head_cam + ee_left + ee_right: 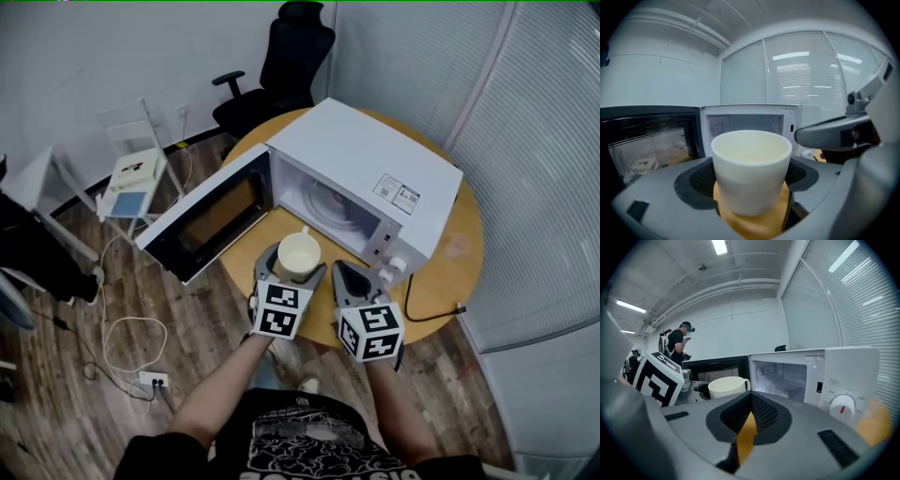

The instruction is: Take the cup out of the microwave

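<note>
- Pinched an upright white cup (298,253) between the wide-spread jaws of the left gripper (296,266), at lower centre of the head view.
- Held the cup outside the white microwave (366,159), just in front of its open cavity and over the round wooden tabletop (450,272).
- With the microwave door (202,220) swung wide toward the left of the frame.
- Held the right gripper (349,274) just right of the cup, jaws pressed almost together on nothing, with only a sliver of tabletop showing between them.
- Pointed both grippers toward the microwave.
- Behind the tabletop, at upper centre, a black office chair (281,75); on the wooden floor at lower left, a power strip (150,380) with white cable.
</note>
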The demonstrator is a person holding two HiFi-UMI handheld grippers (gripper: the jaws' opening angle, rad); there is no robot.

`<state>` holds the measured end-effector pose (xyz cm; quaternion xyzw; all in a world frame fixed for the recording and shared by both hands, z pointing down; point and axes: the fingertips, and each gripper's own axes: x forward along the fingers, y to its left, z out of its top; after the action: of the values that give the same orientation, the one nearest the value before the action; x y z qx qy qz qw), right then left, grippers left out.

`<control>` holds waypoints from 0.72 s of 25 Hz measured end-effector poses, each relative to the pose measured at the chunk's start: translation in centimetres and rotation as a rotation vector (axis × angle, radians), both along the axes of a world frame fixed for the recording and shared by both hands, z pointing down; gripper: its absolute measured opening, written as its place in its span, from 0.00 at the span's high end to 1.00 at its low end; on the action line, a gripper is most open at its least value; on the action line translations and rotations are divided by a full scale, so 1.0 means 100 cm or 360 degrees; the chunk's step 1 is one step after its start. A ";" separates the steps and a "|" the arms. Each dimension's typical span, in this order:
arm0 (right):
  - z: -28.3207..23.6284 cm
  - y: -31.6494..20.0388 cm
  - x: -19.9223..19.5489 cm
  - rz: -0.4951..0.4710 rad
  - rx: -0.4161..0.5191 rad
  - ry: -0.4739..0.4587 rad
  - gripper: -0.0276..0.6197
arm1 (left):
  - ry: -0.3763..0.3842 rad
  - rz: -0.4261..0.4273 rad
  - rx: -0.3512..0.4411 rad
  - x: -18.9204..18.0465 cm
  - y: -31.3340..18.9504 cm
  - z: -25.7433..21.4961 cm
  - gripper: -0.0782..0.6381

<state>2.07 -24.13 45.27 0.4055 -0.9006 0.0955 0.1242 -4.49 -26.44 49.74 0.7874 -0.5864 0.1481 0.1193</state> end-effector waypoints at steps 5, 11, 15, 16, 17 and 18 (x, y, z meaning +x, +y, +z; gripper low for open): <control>0.001 0.013 0.009 -0.0032 0.0004 0.0006 0.93 | 0.0035 -0.0044 0.0002 0.004 0.019 -0.005 0.29; 0.010 0.024 0.012 -0.0066 -0.0017 0.0028 0.93 | 0.0036 -0.0070 0.0016 0.007 0.036 -0.010 0.29; 0.012 0.028 0.014 -0.0083 -0.0011 0.0037 0.93 | 0.0048 -0.0095 0.0021 0.006 0.040 -0.011 0.29; 0.013 0.028 0.015 -0.0085 -0.0010 0.0042 0.93 | 0.0051 -0.0099 0.0024 0.007 0.040 -0.011 0.29; 0.013 0.028 0.016 -0.0084 -0.0009 0.0044 0.93 | 0.0053 -0.0101 0.0027 0.007 0.041 -0.011 0.29; 0.013 0.027 0.017 -0.0083 -0.0009 0.0045 0.93 | 0.0055 -0.0102 0.0029 0.008 0.041 -0.012 0.29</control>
<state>3.78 -21.40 46.55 0.3827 -0.9088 0.0889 0.1404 -3.72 -22.33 48.59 0.7717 -0.6105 0.1254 0.1270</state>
